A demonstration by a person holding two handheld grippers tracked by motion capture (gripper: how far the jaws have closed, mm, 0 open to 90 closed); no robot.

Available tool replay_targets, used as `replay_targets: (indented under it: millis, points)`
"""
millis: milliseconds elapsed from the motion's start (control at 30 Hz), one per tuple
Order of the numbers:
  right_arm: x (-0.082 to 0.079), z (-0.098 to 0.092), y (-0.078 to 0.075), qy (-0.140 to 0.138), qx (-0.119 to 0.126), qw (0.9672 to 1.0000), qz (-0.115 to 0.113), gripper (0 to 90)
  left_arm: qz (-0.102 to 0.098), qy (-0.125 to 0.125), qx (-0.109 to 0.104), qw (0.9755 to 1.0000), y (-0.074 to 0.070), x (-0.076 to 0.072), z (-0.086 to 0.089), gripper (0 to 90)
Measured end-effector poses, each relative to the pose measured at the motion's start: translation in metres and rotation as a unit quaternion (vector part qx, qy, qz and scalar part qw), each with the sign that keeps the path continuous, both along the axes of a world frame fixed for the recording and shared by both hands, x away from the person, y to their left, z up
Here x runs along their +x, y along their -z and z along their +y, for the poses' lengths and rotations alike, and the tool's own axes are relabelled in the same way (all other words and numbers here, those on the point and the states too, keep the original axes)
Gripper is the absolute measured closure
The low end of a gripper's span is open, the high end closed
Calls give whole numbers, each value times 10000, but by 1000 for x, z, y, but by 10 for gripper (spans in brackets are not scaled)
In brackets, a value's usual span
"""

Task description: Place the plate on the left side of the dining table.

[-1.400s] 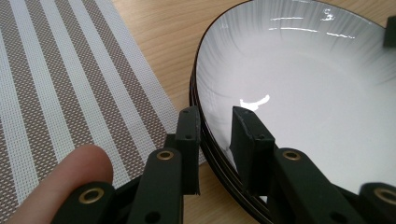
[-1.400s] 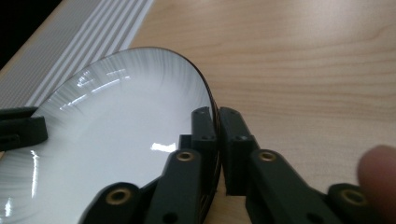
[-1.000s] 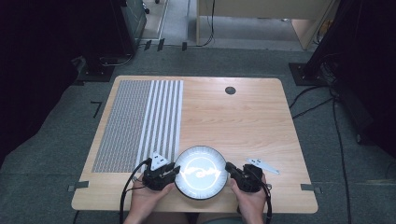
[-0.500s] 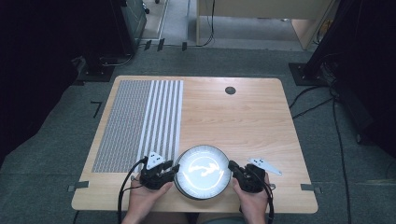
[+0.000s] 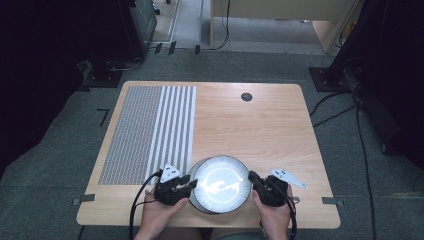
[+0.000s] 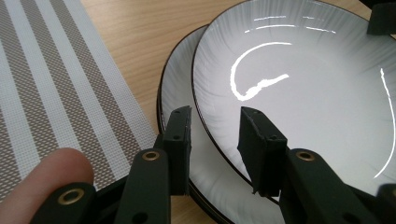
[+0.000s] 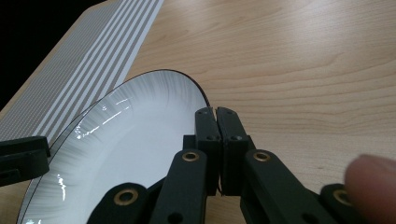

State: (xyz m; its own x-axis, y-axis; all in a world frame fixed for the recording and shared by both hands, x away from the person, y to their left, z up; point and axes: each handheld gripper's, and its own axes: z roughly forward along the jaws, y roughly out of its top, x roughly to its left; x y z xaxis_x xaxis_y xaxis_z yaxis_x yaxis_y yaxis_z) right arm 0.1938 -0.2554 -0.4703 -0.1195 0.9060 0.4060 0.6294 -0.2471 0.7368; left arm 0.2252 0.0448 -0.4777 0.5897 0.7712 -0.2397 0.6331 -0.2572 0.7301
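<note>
Two white, dark-rimmed plates lie stacked near the table's front edge. The upper plate [image 5: 220, 182] [image 6: 303, 102] [image 7: 135, 135] sits offset to the right over the lower plate [image 6: 180, 79]. My left gripper [image 5: 192, 185] [image 6: 215, 126] is at the stack's left side. Its jaws have just been opening, and the upper plate's rim runs between them with a gap at each pad. My right gripper [image 5: 251, 177] [image 7: 216, 114] is shut on the upper plate's right rim. A hand holds each gripper.
A grey-and-white striped placemat [image 5: 150, 130] [image 6: 56, 84] [image 7: 93, 46] covers the left part of the wooden table [image 5: 260, 130], close to the left gripper. A small black round cap [image 5: 246, 96] sits near the far edge. Bare wood stretches beyond the plates.
The left gripper's jaws have parted a little around the upper plate's rim. The plates and the right gripper stay about where they were.
</note>
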Motion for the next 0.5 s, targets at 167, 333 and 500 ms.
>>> replay_targets:
  millis: [167,333,500]
  points:
    - [0,0,0,-12,-4,10000,-20,891,137,89,-30,9999,7,0,-4,635]
    - [1,0,0,-58,-21,10000,-4,885,126,36,-54,9999,8,1,-5,634]
    - [1,-2,-1,-127,16,9999,66,746,121,39,-65,9999,8,1,-5,631]
